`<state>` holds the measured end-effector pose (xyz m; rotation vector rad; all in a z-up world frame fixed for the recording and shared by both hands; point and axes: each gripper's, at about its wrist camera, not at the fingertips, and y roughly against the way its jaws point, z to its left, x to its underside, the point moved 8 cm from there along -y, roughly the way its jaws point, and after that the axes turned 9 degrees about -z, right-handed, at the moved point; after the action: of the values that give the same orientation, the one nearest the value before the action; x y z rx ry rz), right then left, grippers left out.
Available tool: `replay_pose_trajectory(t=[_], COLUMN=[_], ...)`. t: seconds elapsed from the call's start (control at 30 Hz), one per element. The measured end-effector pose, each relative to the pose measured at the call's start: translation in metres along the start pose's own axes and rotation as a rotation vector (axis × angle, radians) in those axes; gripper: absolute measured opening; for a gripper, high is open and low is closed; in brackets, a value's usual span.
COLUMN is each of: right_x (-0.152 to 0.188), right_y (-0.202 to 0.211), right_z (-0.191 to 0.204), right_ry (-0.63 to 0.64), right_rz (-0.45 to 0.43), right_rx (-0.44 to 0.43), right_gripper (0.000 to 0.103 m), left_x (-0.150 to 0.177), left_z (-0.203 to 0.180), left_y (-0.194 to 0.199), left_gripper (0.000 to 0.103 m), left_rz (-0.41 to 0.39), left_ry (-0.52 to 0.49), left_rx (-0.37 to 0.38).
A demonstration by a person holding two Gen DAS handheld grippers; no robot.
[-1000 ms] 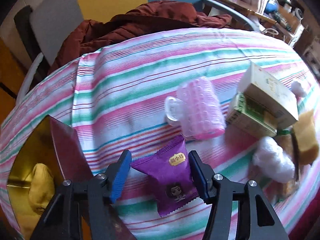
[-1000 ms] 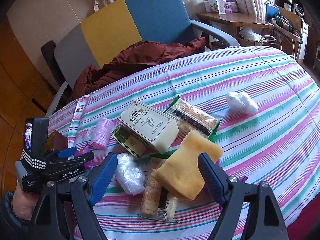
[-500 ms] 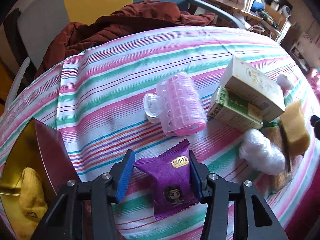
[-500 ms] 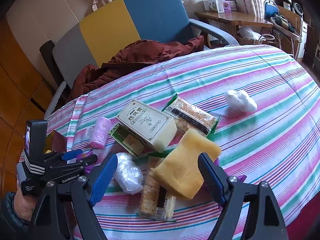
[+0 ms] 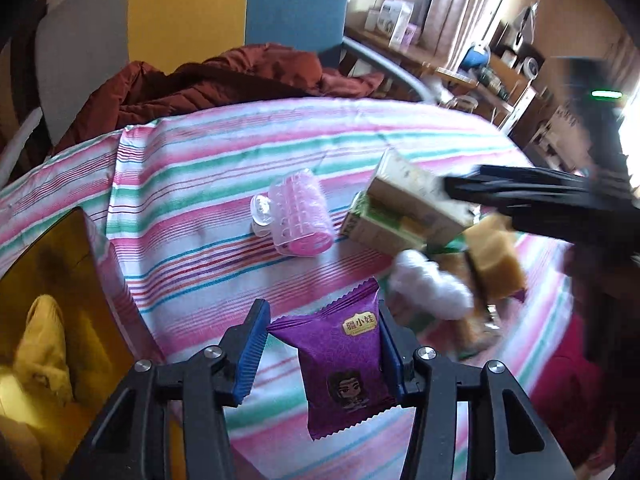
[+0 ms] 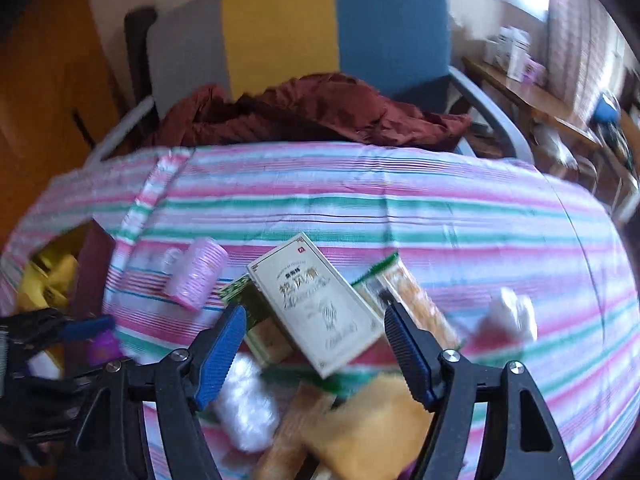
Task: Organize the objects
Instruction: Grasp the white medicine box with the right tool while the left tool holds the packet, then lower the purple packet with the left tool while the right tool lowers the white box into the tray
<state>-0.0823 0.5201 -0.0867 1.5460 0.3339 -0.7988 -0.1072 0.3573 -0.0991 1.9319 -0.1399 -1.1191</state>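
Left wrist view: the left gripper (image 5: pixel 322 346) jaws clamp a purple foil snack packet (image 5: pixel 340 364) above the striped counter's (image 5: pixel 208 184) near edge; the packet's right side is hidden. Right wrist view, blurred: the right gripper (image 6: pixel 314 354) jaws are wide over a cream carton (image 6: pixel 314 308).

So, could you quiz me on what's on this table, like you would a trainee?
1. Where does the pink roller lie? A) in a box B) on the striped cloth C) on the floor
2. True or false: the right tongs are shut on the roller.
3. What is held between the left tongs?
Key: 1 B; 2 false, they are open; 3 the purple packet.
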Motion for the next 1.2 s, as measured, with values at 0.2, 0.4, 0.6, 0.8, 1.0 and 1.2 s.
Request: replay_pose_trajectory(t=[0.2,0.4,0.6,0.8,1.0,1.2], right_x=[0.011,0.005,-0.028,-0.037,-0.018,0.022], right_y=[-0.051,-0.027,0.033,0.075,0.086,0.073], right_z=[0.000,-0.010,-0.002,0.070,0.185,0.285], right_ry=[0.072,-0.001,-0.036,0.059,0.234,0.485], right_rz=[0.140,0.043,-0.128,-0.199,-0.174,-0.076], right_rx=[0.022,0.071,0.079,-0.068,-0.264,-0.362], right_gripper=[0.061,0.051,0.051,0.052,0.051,0.051], left_x=[0.006,0.023,0.062,0.104,0.130,0.146], left_z=[0.006,0.030,0.074,0.120,0.141,0.148], left_y=[0.036,0.076,0.120,0.159,0.190,0.205], left_gripper=[0.052,0.052,0.052,0.052,0.052,0.052], left_rz=[-0.042,-0.083,-0.113,-0.137,-0.178,-0.200], left_ry=[0.057,0.121,0.222,0.335,0.387,0.420], left_rx=[0.031,0.010,-0.065,-0.154,-0.194,-0.187])
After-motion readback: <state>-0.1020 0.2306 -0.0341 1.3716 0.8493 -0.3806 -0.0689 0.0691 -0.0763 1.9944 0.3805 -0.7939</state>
